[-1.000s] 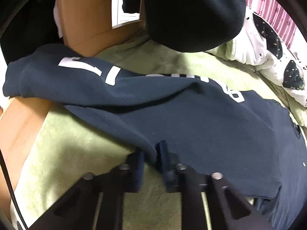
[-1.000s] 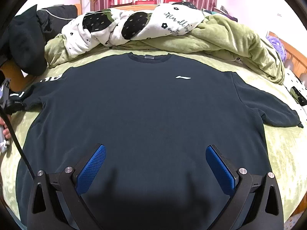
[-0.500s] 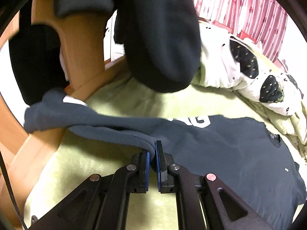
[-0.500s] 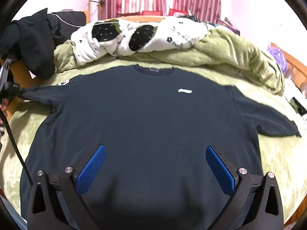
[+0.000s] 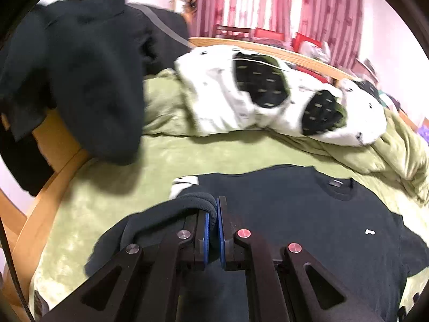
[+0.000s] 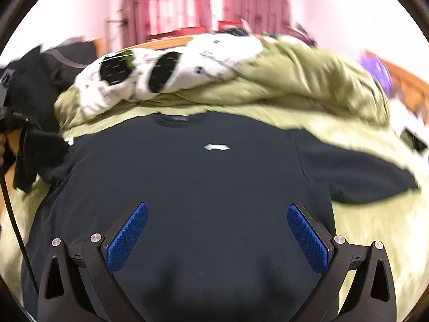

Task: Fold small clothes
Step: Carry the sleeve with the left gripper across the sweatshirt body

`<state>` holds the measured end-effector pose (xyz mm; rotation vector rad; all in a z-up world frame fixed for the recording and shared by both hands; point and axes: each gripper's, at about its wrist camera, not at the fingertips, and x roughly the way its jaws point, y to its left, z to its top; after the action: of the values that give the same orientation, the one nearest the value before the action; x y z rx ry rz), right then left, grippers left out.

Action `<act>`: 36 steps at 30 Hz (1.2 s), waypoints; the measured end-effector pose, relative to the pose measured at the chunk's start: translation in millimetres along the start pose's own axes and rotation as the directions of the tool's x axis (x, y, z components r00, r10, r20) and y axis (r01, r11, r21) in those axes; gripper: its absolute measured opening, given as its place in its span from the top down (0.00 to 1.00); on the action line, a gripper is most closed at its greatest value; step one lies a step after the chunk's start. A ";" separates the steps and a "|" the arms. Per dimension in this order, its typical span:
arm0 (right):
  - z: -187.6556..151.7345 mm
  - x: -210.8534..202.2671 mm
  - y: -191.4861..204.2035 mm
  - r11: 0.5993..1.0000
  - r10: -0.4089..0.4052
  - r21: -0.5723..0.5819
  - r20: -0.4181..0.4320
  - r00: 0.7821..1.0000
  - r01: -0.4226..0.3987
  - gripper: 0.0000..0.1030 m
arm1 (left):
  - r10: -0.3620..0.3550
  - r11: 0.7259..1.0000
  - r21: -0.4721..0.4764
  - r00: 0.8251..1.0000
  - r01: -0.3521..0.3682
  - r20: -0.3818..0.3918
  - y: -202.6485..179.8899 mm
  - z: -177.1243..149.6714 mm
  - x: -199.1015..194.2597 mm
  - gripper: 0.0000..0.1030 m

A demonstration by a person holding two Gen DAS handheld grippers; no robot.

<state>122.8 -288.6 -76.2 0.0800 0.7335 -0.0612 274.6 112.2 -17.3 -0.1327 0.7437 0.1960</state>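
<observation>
Now the left gripper [image 5: 213, 214] is clamped on the sweatshirt's sleeve [image 5: 193, 200], lifted over the navy sweatshirt [image 6: 201, 182]; the right gripper [image 6: 217, 230], jaws spread wide, hovers above its hem.

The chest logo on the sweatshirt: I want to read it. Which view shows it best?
The right wrist view: the chest logo sits central on the sweatshirt, though blurred. The left wrist view shows only a tiny white mark near the edge.

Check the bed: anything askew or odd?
Nothing damaged. The sweatshirt lies lopsided: one sleeve is pinched and lifted by the left gripper, the other sleeve flat. A rumpled duvet crowds its collar.
</observation>
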 end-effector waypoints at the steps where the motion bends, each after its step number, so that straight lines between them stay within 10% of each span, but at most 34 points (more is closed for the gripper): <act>1: -0.6 2.6 -8.0 1.000 0.009 0.025 -0.028 1.000 -0.009 0.02 | -0.001 1.000 0.019 1.000 0.001 0.001 -15.9 -1.0 -1.3 0.94; 17: -9.9 -6.2 -51.1 0.991 -0.123 -0.052 0.016 0.992 0.124 0.03 | -0.021 0.971 0.238 0.997 0.037 -0.069 -221.2 -75.6 21.2 0.94; 27: -7.3 -9.2 -55.6 0.993 -0.110 -0.044 0.020 0.994 0.110 0.03 | 0.008 0.959 0.281 0.989 0.034 -0.146 -253.4 -111.3 33.3 0.92; 34: -7.1 -1.8 -50.3 0.997 -0.064 -0.031 0.011 0.998 0.064 0.13 | -0.074 0.971 0.214 0.987 0.104 -0.146 -221.4 -108.0 5.3 0.70; 36: -7.5 0.8 -46.7 0.998 -0.047 -0.031 -0.001 0.999 0.047 0.18 | -0.075 0.976 0.197 0.991 0.096 -0.113 -205.1 -106.5 -6.2 0.38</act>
<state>114.5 -334.4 -84.7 0.0335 0.7378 -0.0947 245.9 -108.4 -80.4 0.0190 0.8565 0.0302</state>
